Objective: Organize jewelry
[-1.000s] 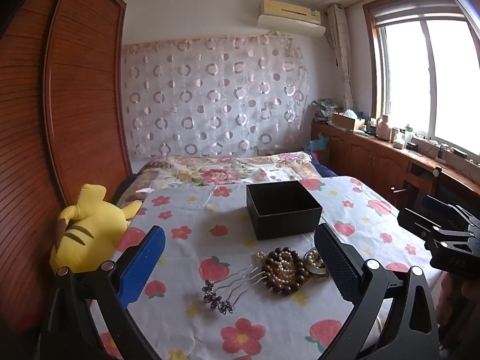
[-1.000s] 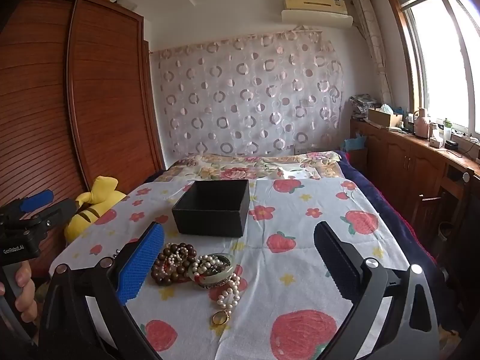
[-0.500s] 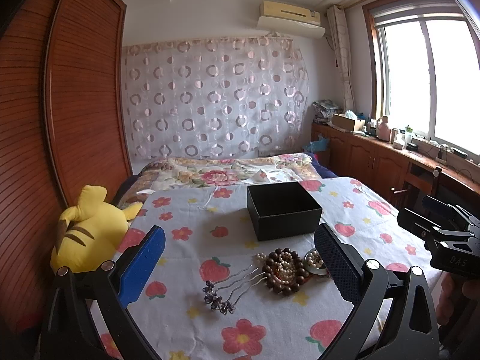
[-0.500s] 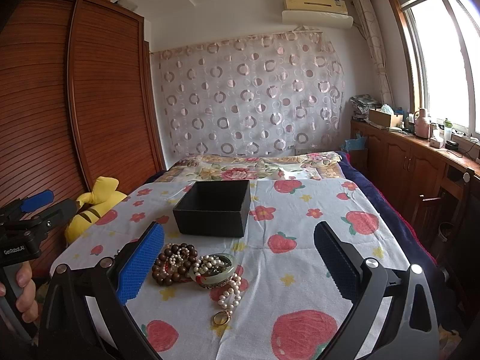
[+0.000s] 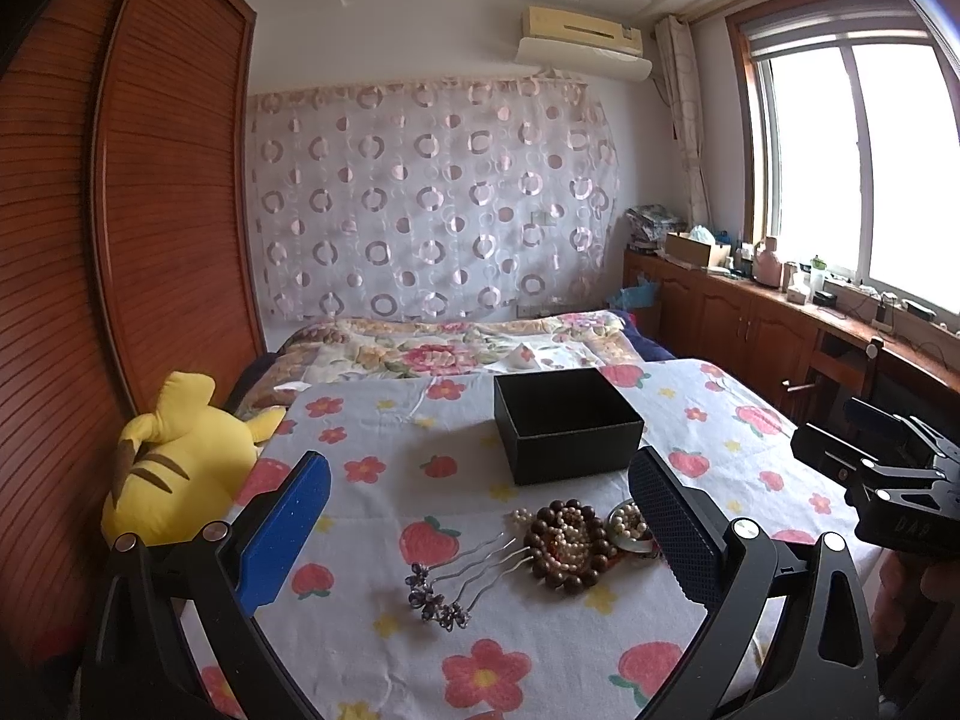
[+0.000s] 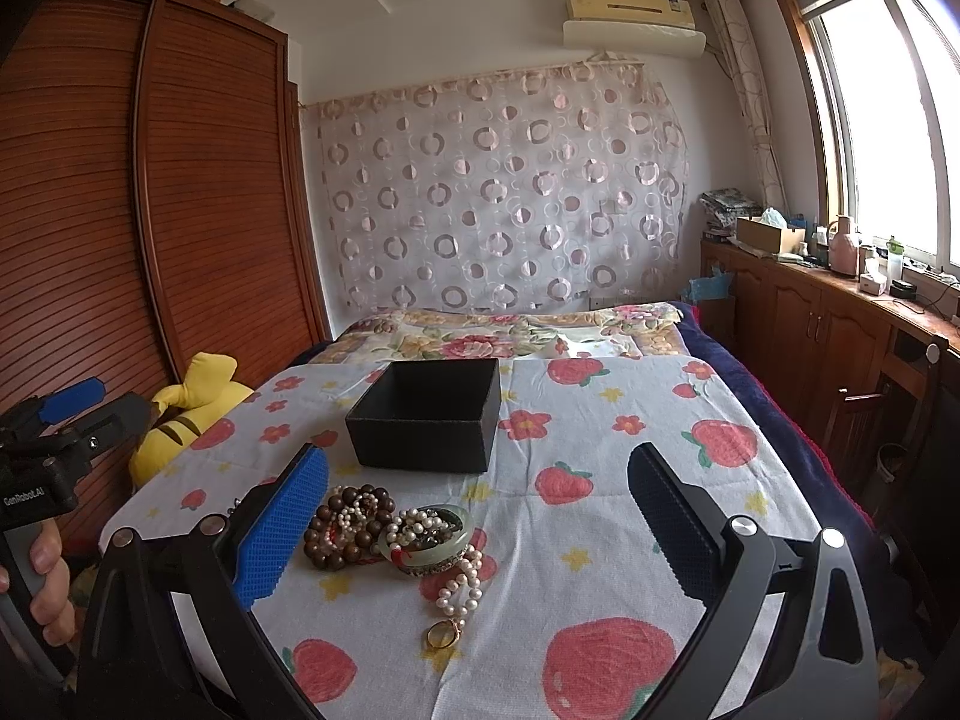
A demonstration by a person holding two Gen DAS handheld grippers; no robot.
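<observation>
An open black box [image 5: 567, 425] [image 6: 427, 417] stands on the flowered cloth. In front of it lies a pile of jewelry: a brown bead bracelet [image 5: 567, 543] [image 6: 339, 531], a green bangle [image 6: 427, 540] with pearls in it, a pearl necklace with a gold pendant [image 6: 459, 591], and a jewelled hair comb [image 5: 462, 579]. My left gripper [image 5: 480, 531] is open and empty, above the comb and beads. My right gripper [image 6: 477, 525] is open and empty, above the bangle and pearls.
A yellow plush toy [image 5: 180, 462] [image 6: 186, 414] sits at the cloth's left edge by the wooden wardrobe [image 5: 150, 210]. A quilted bed [image 6: 510, 336] lies behind the box. Wooden cabinets [image 6: 840, 324] and a chair [image 6: 870, 420] line the right side.
Both grippers have shifted only slightly; the view is almost the same. Nothing was picked up or moved.
</observation>
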